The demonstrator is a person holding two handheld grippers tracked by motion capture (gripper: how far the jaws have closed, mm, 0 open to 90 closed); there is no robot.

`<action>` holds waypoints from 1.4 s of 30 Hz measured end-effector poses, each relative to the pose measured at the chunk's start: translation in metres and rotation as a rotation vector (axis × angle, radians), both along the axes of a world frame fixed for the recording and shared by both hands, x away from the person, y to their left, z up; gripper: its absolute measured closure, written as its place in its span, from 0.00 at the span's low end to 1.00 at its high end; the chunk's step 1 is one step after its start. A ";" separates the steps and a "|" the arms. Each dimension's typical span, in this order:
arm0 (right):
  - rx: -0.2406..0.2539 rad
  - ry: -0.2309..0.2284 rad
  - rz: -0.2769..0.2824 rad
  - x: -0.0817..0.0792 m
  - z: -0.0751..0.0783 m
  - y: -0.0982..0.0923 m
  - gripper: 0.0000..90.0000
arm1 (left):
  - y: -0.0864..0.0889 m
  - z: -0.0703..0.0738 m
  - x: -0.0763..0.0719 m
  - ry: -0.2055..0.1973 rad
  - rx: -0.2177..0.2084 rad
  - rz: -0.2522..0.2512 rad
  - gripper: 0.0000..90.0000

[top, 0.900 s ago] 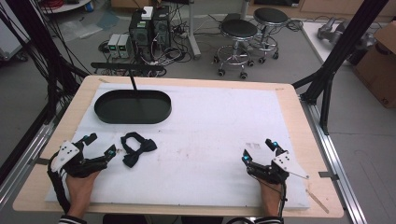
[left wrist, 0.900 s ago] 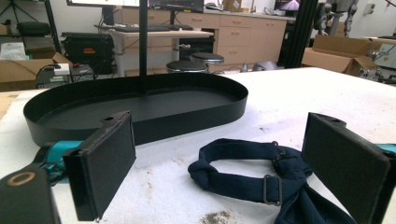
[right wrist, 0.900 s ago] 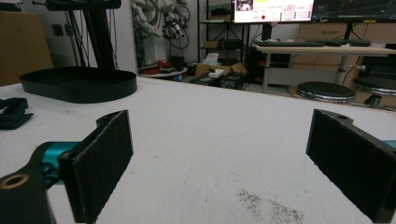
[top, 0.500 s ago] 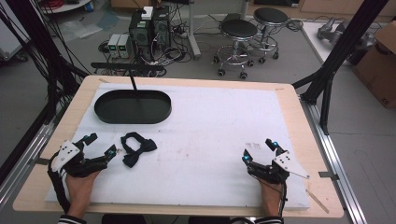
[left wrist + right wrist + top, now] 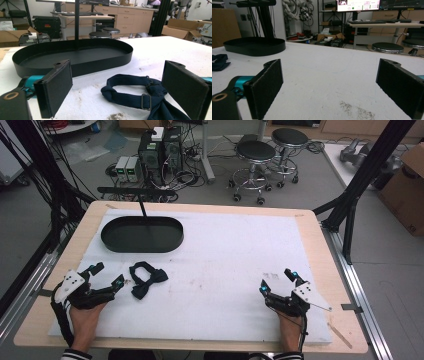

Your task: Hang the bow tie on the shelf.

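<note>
The left gripper [image 5: 106, 275] was held with its jaws wide apart and nothing between them, low over the white mat [image 5: 225, 270]. A dark blue bow tie [image 5: 146, 278] lay just beside it, at about two o'clock from the jaws, its long axis running roughly from ten to four. The right gripper [image 5: 276, 280] was also spread and empty, well apart from the tie, so the left one was judged nearer. Farther out, at twelve o'clock, a black oval tray [image 5: 142, 234] was seen with nothing in it.
</note>
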State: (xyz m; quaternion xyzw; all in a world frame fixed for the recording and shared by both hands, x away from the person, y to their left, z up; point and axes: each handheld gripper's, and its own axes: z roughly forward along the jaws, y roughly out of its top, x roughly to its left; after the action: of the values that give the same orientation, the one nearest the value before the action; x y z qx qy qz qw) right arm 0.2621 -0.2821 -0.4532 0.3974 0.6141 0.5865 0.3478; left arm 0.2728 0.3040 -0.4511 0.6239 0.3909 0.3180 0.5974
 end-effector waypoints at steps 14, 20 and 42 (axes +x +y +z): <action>0.001 0.000 -0.002 0.000 0.000 0.000 0.07 | -0.002 0.014 0.002 0.031 0.057 -0.044 0.11; 0.002 0.001 -0.003 0.000 0.000 0.000 0.07 | -0.007 0.026 0.003 0.064 0.084 -0.068 0.11; 0.013 0.003 -0.008 0.000 0.000 -0.001 0.07 | -0.028 0.061 0.019 0.245 0.233 -0.179 0.12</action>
State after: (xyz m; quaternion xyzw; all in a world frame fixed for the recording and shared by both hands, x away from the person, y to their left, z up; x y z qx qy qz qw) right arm 0.2620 -0.2829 -0.4533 0.4031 0.6091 0.5885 0.3467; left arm 0.2921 0.2760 -0.3905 0.7550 0.3645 0.2283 0.4949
